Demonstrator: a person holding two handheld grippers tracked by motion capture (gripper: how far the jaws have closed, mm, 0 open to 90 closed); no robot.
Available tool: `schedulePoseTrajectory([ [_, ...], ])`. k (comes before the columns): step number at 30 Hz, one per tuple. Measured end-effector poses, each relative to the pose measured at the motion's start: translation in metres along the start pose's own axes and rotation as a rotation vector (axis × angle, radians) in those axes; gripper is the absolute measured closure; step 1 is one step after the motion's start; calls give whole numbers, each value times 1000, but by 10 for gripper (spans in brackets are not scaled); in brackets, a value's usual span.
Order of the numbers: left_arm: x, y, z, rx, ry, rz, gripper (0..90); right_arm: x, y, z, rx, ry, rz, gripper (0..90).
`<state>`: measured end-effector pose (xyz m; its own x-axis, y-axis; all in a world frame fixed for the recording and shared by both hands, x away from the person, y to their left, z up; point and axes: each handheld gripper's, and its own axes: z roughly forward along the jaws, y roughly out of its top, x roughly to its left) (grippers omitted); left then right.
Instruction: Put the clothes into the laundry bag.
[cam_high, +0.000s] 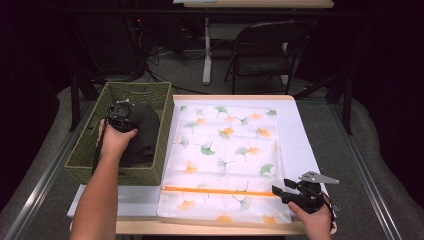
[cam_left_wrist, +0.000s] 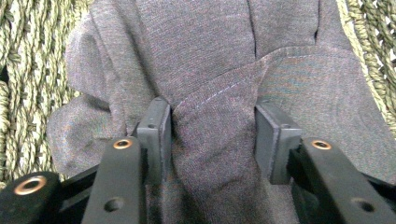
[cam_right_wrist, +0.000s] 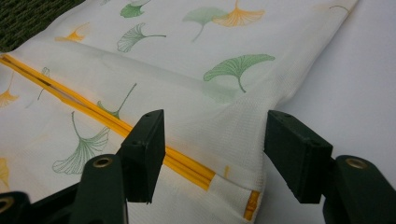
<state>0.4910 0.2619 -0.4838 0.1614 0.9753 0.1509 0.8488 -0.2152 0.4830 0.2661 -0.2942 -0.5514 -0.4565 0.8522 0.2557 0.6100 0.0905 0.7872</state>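
Observation:
A dark grey cloth (cam_high: 146, 134) lies bunched inside a woven green basket (cam_high: 140, 89) at the table's left. My left gripper (cam_high: 120, 120) reaches down into the basket. In the left gripper view a raised fold of the cloth (cam_left_wrist: 201, 56) fills the gap of this gripper (cam_left_wrist: 212, 135), and both pads press against it. A white bag with a ginkgo-leaf print (cam_high: 225, 150) lies flat mid-table, its orange zipper (cam_high: 215, 190) near the front edge. My right gripper (cam_high: 278, 192) stands open at the bag's near right corner. That corner (cam_right_wrist: 233, 140) lies between its jaws (cam_right_wrist: 212, 149), apart from both pads.
The basket's woven wall (cam_left_wrist: 14, 70) closes in on both sides of the cloth. The white table top (cam_high: 305, 140) is bare to the right of the bag. A folding chair (cam_high: 265, 50) and a table leg stand on the floor beyond the far edge.

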Motion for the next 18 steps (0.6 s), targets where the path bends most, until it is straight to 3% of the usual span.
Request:
schedulePoseTrajectory([
  [8, 3, -2, -6, -25, -27, -37, 600, -1, 0, 0, -1, -3, 1, 381],
  [18, 12, -6, -28, -95, -83, -27, 643, -1, 0, 0, 1, -7, 1, 381],
])
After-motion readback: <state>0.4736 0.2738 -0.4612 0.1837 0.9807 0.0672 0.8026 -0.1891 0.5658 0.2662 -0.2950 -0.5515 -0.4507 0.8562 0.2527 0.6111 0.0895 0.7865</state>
